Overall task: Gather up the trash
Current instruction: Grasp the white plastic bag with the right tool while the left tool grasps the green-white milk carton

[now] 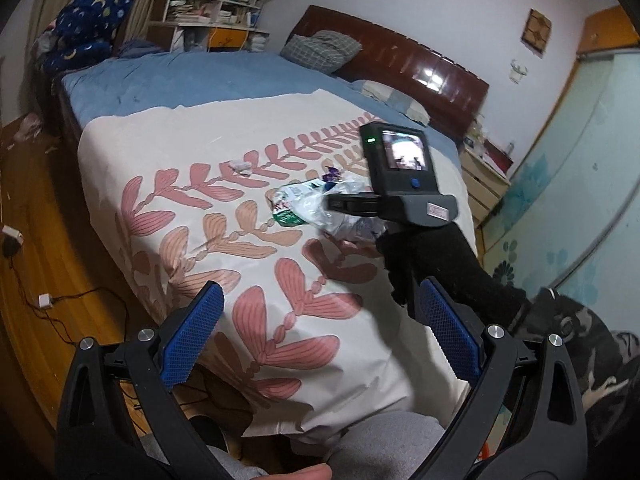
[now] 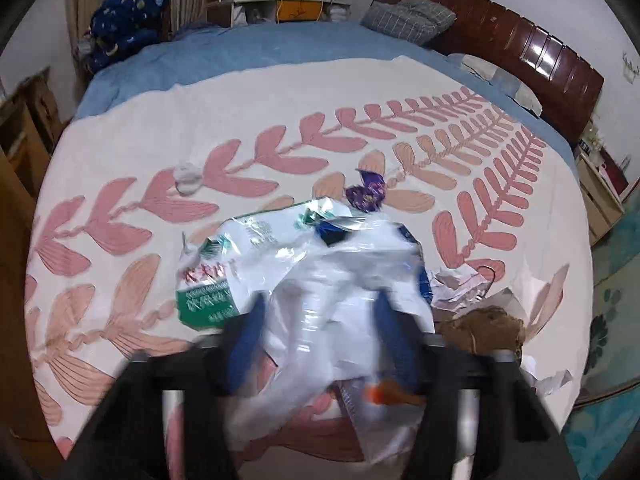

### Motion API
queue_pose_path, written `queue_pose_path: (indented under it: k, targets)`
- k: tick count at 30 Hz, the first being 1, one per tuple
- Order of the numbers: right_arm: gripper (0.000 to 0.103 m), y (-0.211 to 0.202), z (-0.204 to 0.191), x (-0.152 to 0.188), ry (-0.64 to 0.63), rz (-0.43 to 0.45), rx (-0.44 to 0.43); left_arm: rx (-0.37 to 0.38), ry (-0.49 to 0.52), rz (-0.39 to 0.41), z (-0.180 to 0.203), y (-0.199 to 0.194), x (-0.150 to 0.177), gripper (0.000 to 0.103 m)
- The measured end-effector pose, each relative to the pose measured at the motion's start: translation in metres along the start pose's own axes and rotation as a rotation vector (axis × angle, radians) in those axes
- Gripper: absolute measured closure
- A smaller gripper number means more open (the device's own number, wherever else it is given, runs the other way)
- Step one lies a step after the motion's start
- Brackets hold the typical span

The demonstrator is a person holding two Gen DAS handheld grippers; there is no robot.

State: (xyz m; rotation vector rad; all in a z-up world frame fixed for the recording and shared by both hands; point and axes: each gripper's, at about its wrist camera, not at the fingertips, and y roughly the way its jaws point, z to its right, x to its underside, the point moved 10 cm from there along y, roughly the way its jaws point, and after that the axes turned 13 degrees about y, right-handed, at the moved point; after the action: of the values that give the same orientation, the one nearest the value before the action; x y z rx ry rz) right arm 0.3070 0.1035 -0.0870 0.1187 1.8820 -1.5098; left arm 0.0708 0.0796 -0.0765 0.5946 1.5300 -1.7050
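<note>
The right gripper has its blue jaws drawn in around a crumpled clear plastic bag, and the film bunches between them; the picture is blurred there, so whether the pads truly pinch the film cannot be told. Seen from the left wrist, the same gripper reaches into the heap from the right, borne by a hand in a black glove.

The left gripper hangs released, its jaws spread wide with nothing between them, above the near end of the bed.

Just left of the bag and touching it lies a white and green wrapper. A purple foil wrapper sits just beyond the heap. A small white paper wad lies well apart to the far left. To the right of the jaws are crumpled paper and a brown clump.

All of this rests on a cream coverlet with pink leaf prints, spread over a blue sheet. The coverlet has open room to the left and far side of the heap. Its near edge falls away below the left gripper, and the bed's left edge drops to a wooden floor where cables lie. A dark headboard closes the far right end.
</note>
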Motion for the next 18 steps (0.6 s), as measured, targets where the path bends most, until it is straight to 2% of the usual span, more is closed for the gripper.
queue_pose_path:
  k: [2, 4, 7, 13, 16, 18]
  targets:
    - [0.081, -0.004, -0.004, 0.005, -0.028, -0.001, -0.010, -0.003, -0.010, -0.002, -0.004, 0.003, -0.002, 0.006]
    - [0.081, -0.010, -0.002, 0.012, -0.042, 0.004, -0.017, -0.010, -0.011, -0.008, -0.007, 0.007, -0.003, 0.006]
    - [0.084, -0.023, 0.004, 0.022, -0.024, 0.007, -0.074, -0.008, -0.015, -0.025, -0.008, 0.016, -0.005, 0.006]
    - [0.086, -0.095, 0.023, 0.037, 0.149, 0.070, -0.298, -0.033, -0.018, -0.012, -0.017, 0.030, -0.021, 0.006]
    - [0.086, -0.136, 0.041, 0.057, 0.215, 0.115, -0.366, -0.087, -0.007, -0.046, -0.033, 0.054, -0.032, 0.006]
    - [0.086, -0.160, 0.053, 0.081, 0.263, 0.127, -0.401, -0.130, 0.047, -0.093, -0.044, 0.082, -0.041, 0.006]
